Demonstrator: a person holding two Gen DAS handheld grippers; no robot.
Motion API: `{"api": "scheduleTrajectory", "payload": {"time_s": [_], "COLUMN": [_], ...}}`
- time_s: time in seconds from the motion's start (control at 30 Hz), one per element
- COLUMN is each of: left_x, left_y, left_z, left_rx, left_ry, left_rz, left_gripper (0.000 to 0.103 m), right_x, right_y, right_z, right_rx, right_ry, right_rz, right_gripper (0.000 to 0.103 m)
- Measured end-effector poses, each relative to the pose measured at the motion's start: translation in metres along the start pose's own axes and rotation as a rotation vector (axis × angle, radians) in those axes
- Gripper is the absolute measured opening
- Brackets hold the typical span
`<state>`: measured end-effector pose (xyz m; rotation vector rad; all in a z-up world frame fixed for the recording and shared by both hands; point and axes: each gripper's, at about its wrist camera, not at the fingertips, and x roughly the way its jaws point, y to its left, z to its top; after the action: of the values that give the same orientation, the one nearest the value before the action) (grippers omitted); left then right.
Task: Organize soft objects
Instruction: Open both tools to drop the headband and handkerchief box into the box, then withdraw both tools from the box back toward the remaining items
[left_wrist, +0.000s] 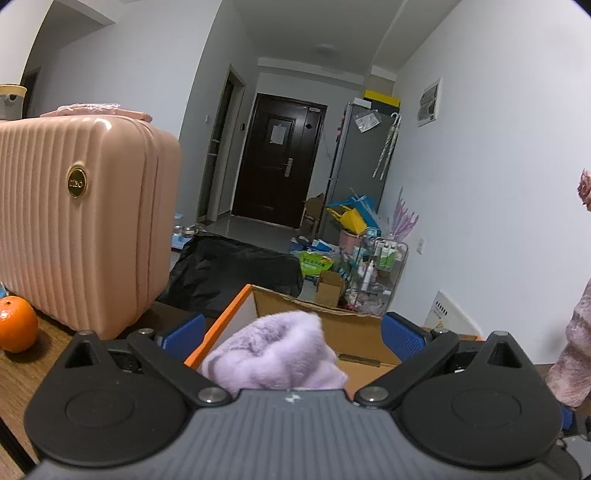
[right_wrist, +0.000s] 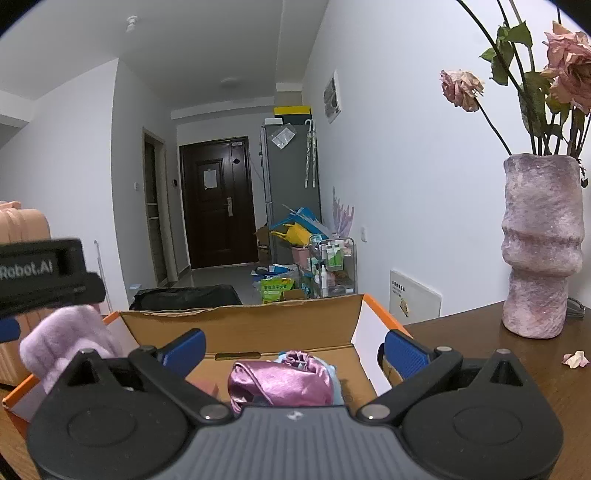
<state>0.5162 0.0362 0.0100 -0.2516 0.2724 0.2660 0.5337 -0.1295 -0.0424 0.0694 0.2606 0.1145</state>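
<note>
An open cardboard box (left_wrist: 325, 317) with orange outer sides sits on the wooden table; it also shows in the right wrist view (right_wrist: 243, 328). A fluffy lilac soft item (left_wrist: 273, 354) lies between the wide-open blue fingers of my left gripper (left_wrist: 293, 338), over the box's left rim. In the right wrist view this lilac item (right_wrist: 66, 339) sits under the left gripper body (right_wrist: 44, 273). My right gripper (right_wrist: 293, 349) is open above the box, over a shiny pink satin cloth (right_wrist: 280, 380) with light blue fabric beneath it.
A pink ribbed suitcase (left_wrist: 74, 221) stands at the left with an orange (left_wrist: 16, 325) in front of it. A mauve vase (right_wrist: 539, 247) with dried roses stands at the right on the table (right_wrist: 517, 362). Behind are a black bag (left_wrist: 236, 269) and floor clutter.
</note>
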Motion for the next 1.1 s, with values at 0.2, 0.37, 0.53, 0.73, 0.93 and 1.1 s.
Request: {"api": "scheduleTrajectory", "payload": {"time_s": [0.2,0.37,0.53,0.73,0.93,1.1], "left_x": [0.001,-0.001,-0.007,-0.021,-0.033,-0.04], "left_y": [0.001,-0.001,0.0,0.0,0.001,0.005], "left_z": [-0.002,-0.006,-0.01,-0.014,-0.019,-0.021], "left_rx": [-0.002,0.003,0.005,0.028,0.059,0.051], "left_ry": [0.006,-0.002,-0.026,-0.059,-0.064,-0.06], "left_rz": [0.005,0.013,0.026,0.002,-0.031,-0.035], "left_gripper": [0.103,0.103,0.103,0.103,0.103,0.103], "right_x": [-0.002,-0.003,-0.005,-0.01,-0.02,-0.028], "right_y": [0.0,0.001,0.002,0.001,0.001,0.0], "right_z": [-0.001,-0.003,-0.003,-0.005,-0.007,-0.009], "right_rx": [0.001,-0.003,-0.008,-0.019,-0.034,-0.047], "right_ry": [-0.001,-0.001,-0.005,-0.012,-0.016,-0.018], "right_rz": [-0.008,-0.015,-0.018,-0.02,-0.024,-0.027], "right_gripper": [0.103,0.103,0.103,0.103,0.103,0.103]}}
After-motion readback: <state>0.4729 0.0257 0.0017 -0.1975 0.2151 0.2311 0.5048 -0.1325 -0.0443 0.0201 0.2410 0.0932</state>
